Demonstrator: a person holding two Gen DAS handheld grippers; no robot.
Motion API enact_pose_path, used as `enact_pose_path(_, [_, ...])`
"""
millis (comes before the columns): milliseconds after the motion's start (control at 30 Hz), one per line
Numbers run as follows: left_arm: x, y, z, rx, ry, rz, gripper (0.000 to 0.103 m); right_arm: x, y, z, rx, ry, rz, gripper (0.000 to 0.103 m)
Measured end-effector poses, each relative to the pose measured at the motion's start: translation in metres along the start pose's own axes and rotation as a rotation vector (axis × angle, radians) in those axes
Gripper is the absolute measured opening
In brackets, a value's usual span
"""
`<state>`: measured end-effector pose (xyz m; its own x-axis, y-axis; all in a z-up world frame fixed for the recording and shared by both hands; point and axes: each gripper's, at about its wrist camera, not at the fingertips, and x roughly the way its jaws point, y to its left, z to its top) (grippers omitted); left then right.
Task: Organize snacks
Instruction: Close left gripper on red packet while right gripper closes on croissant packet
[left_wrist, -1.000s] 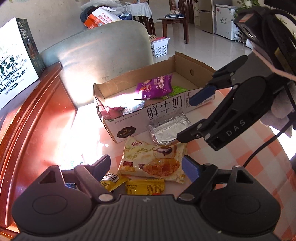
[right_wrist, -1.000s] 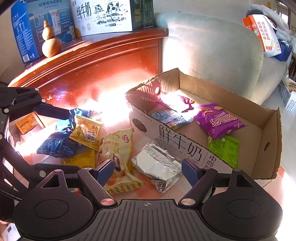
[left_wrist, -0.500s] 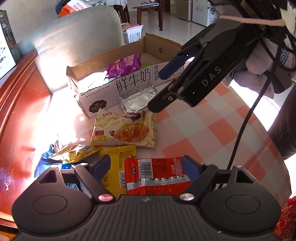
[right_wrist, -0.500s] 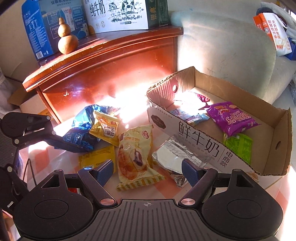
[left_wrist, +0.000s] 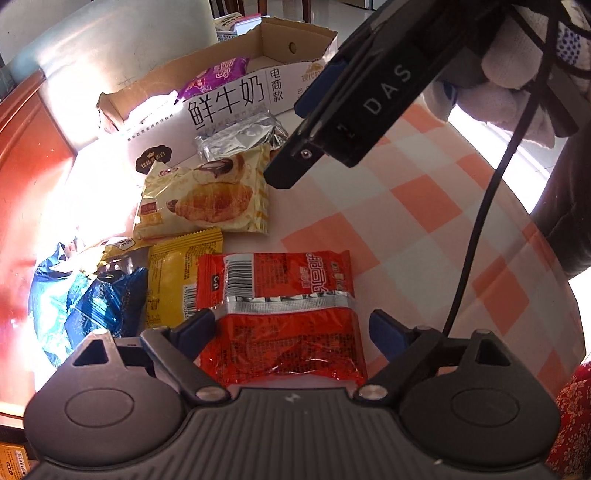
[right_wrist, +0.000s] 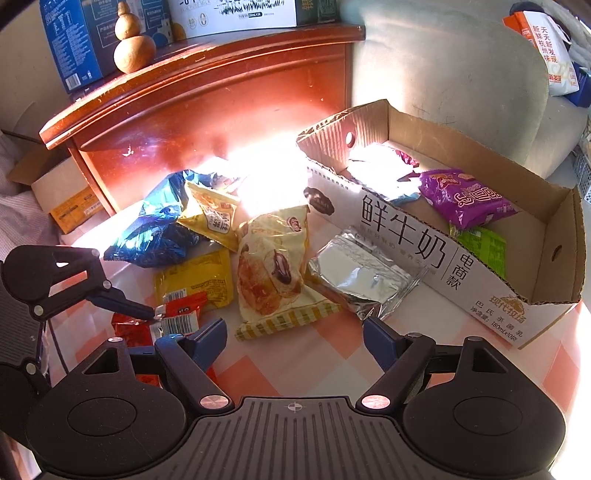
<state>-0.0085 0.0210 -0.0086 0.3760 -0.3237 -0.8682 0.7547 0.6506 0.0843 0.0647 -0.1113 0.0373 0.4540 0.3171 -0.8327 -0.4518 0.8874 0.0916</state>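
Observation:
My left gripper (left_wrist: 293, 328) is open and low over a red snack packet (left_wrist: 284, 306), which lies between its fingers; the packet also shows in the right wrist view (right_wrist: 173, 317). My right gripper (right_wrist: 295, 338) is open and empty above the checked tablecloth, in front of a croissant packet (right_wrist: 273, 266) and a silver foil packet (right_wrist: 362, 273). A yellow packet (left_wrist: 177, 277) and blue bags (left_wrist: 92, 299) lie left of the red one. The open cardboard box (right_wrist: 417, 240) holds a purple packet (right_wrist: 465, 197) and a green packet (right_wrist: 484, 247).
A red wooden cabinet (right_wrist: 207, 110) stands behind the pile, with milk cartons and a gourd (right_wrist: 133, 44) on top. A grey chair back (right_wrist: 443, 62) rises behind the box. The right gripper body (left_wrist: 369, 99) hangs over the table in the left wrist view.
My left gripper has pulled back and dropped toward the red packet, which now lies between its fingers. My right gripper has backed away from the box a little.

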Motion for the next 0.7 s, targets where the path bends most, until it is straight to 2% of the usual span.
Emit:
enact_pose_path(167, [0.01, -0.002, 0.001, 0.001, 0.004, 0.035, 0.096, 0.013, 0.004, 0.002, 0.0, 0.021, -0.001, 0.082])
enact_pose_path(333, [0.014, -0.001, 0.0, -0.015, -0.002, 0.048, 0.095, 0.027, 0.008, 0.006, 0.002, 0.033, 0.016, 0.082])
enact_pose_path(500, [0.011, 0.004, 0.0, -0.051, -0.005, 0.057, 0.083, 0.041, 0.009, 0.013, 0.023, 0.018, 0.008, 0.082])
enact_pose_path(600, [0.009, 0.008, 0.0, -0.072, -0.007, 0.056, 0.08, 0.048, 0.01, 0.017, 0.02, 0.007, -0.002, 0.083])
enact_pose_path(700, [0.009, 0.009, -0.001, -0.072, -0.007, 0.056, 0.079, 0.049, 0.016, 0.021, -0.049, -0.007, -0.077, 0.082])
